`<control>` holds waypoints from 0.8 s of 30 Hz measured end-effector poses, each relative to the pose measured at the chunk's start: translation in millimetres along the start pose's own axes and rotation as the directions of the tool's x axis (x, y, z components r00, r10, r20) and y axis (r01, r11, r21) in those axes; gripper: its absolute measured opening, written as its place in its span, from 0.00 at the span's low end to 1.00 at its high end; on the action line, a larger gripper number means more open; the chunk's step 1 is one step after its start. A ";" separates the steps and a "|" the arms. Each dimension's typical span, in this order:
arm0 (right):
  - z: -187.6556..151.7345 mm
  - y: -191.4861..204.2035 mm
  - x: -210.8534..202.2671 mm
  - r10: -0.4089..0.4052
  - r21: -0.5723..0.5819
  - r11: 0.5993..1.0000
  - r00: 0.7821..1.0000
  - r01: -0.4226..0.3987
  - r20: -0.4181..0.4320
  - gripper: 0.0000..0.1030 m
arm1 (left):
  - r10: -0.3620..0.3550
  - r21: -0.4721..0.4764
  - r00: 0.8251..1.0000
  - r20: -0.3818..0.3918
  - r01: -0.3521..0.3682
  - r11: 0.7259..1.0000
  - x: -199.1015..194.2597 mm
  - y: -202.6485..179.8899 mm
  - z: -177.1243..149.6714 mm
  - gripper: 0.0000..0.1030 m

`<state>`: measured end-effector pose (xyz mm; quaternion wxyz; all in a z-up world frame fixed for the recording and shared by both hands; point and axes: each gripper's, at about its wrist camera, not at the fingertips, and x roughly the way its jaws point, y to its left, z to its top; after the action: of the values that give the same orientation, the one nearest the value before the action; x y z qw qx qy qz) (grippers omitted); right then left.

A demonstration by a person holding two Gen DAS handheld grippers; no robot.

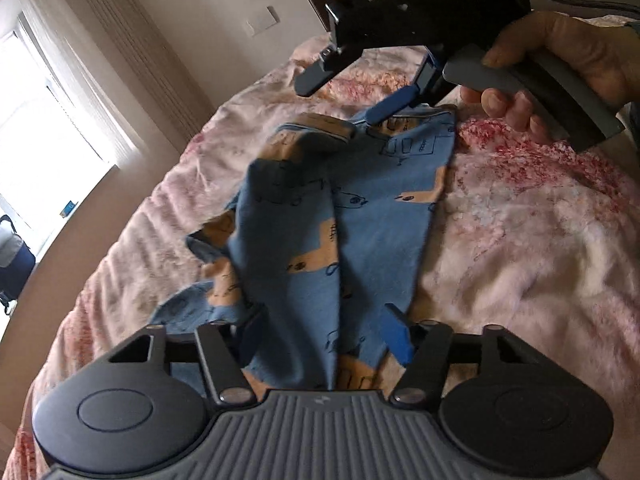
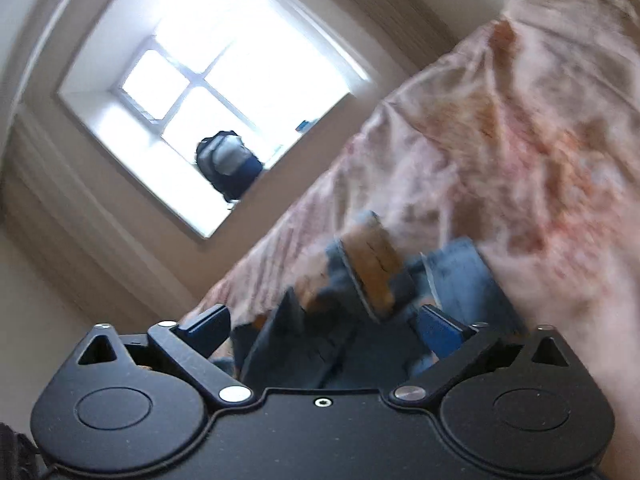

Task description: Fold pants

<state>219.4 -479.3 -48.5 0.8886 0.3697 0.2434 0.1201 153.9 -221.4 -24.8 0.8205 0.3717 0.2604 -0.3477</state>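
The right wrist view is smeared with motion blur, so the cloth bunched in front of that camera is hard to read — only blue fabric and a tan-and-grey band, probably a cuff or waistband, can be made out. The lower part of both views is filled by each gripper's own dark body, which hides whatever lies directly beneath.

The pants (image 1: pixel 320 216), blue with tan animal prints, lie on a pink floral bedspread (image 1: pixel 520 240), stretched lengthwise between the two grippers, with a crumpled portion spilling to one side. The near end disappears between the fingers of the left gripper (image 1: pixel 326 344); its blue-padded fingers are partly closed with fabric running between them, and the left finger is mostly covered by cloth, so a firm pinch cannot be confirmed.

At the far end, the right gripper (image 1: pixel 344 96) — held by the person's hand (image 1: pixel 560 64) — has its fingers spread apart, one dark finger raised off the bed and the blue-padded finger (image 1: pixel 394 106) touching the edge of the pants. In its own view the fabric lies loosely between the parted fingers.

A bright window (image 2: pixel 224 80) with a backpack (image 2: pixel 228 164) before it shows beyond the bed.
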 end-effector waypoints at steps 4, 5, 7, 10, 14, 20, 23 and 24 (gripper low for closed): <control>2.6 1.5 5.5 0.003 -0.039 0.999 1.000 -0.003 -0.010 0.93 | -0.032 -0.058 0.999 -0.011 0.031 0.998 7.4 8.3 2.3 0.58; 2.3 -0.3 7.4 -0.004 -0.045 0.999 1.000 0.003 -0.018 0.92 | -0.038 -0.078 0.999 -0.017 0.036 0.996 9.1 11.6 1.9 0.53; 2.4 -5.0 13.4 -0.037 -0.053 0.998 0.999 0.035 -0.029 0.87 | -0.047 -0.108 0.998 -0.038 0.043 0.993 13.8 16.2 0.9 0.47; 4.1 -11.4 20.8 -0.063 -0.049 0.997 0.997 0.061 -0.037 0.84 | -0.060 -0.101 0.997 -0.040 0.055 0.993 14.6 14.8 -1.0 0.39; 7.3 -18.4 28.8 -0.091 -0.035 0.995 0.995 0.089 -0.035 0.75 | -0.021 -0.002 0.999 -0.046 0.021 1.000 12.1 2.0 0.5 0.32; 8.6 -28.3 25.5 -0.141 -0.010 0.990 0.990 0.141 -0.016 0.27 | 0.004 -0.022 0.996 -0.084 -0.006 1.000 16.5 0.6 4.1 0.00; 11.7 -35.7 22.1 -0.140 0.037 0.989 0.990 0.140 -0.007 0.09 | 0.005 -0.086 0.997 -0.080 -0.012 0.996 11.3 9.3 6.3 0.00; 13.0 -36.0 19.7 -0.133 0.041 0.990 0.991 0.133 0.002 0.07 | 0.010 -0.103 0.997 -0.076 -0.018 0.995 8.3 12.6 7.1 0.00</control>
<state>244.2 -504.5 -73.2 0.8875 0.3711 0.2678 0.0548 169.9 -224.1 -20.8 0.8306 0.3433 0.3064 -0.3138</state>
